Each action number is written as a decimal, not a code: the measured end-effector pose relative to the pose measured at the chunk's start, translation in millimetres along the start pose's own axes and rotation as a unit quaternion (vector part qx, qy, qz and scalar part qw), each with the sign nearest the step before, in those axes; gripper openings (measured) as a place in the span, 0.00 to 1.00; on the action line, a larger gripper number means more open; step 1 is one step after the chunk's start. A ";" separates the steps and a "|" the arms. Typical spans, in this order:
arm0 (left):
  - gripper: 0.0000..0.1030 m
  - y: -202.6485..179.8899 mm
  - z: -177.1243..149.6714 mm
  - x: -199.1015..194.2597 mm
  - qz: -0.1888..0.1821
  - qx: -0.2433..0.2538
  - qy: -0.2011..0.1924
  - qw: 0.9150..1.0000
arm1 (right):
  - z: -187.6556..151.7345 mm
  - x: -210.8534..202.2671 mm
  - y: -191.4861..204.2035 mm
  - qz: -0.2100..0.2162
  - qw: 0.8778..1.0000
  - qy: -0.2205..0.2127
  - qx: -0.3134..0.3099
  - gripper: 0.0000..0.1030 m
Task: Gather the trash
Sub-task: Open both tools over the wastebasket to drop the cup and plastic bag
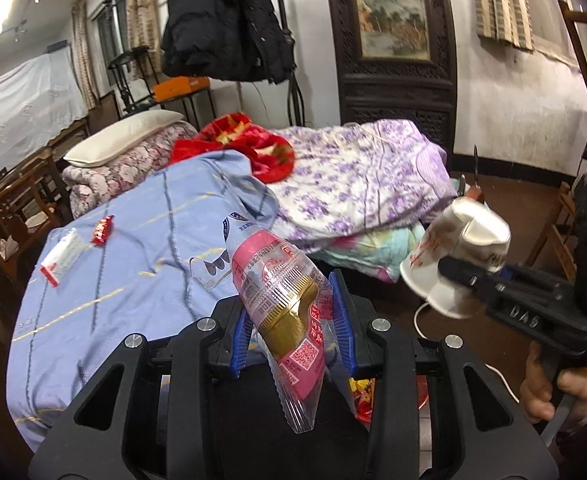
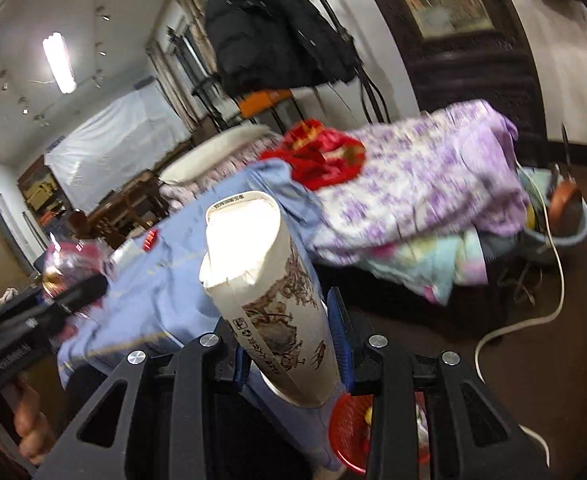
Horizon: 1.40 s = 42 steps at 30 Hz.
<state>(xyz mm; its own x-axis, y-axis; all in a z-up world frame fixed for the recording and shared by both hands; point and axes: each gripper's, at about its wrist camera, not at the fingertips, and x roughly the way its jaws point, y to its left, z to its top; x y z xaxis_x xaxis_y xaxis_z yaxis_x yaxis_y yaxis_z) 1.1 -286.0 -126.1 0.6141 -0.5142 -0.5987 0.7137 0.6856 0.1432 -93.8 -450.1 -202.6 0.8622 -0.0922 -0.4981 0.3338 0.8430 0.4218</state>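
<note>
Item 1. Left claw (image 1: 293, 336): closed on a pink-and-gold plastic snack wrapper (image 1: 283, 300), pinched between the blue pads (image 1: 343, 320) near the wrapper's middle. The long top end sticks up toward 11 o'clock and the clear tail hangs free toward 6 o'clock. Risk: the film is slick and thin, so it may slide out of the pads if the grip eases or the claw swings.

Item 2. Right claw (image 2: 291, 344): clamped on a white paper cup (image 2: 271, 292) with printed ink artwork, held low on its body, the dented mouth pointing to 11 o'clock. Risk: the cup is already creased, and a harder squeeze could fold it and let it pop loose.

Item 3. Red bin (image 2: 349, 432): partly visible below the right claw at 5 o'clock, already holding some litter; probably the drop point. Risk: a release from off-centre could land either piece on the floor.

Item 4. Uncollected, on the blue bedsheet (image 1: 133, 248): a red candy wrapper (image 1: 102, 230) and a white packet (image 1: 61, 258) just beside it, at 9 o'clock in the left view. Both claws are full, so these must wait.
</note>
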 end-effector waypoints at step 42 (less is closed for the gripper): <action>0.87 -58.9 -6.4 61.8 -0.028 0.060 0.057 0.996 | -13.5 -3.9 -79.7 -0.052 0.996 0.003 0.070 0.59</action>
<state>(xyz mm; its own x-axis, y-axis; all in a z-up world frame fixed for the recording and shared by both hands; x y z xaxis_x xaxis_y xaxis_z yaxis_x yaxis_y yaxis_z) -5.1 -354.9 -176.5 0.5344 -0.4838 -0.6931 0.7852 0.5876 0.1954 -128.8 -509.7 -244.4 0.8184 -0.1712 -0.5485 0.4711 0.7465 0.4699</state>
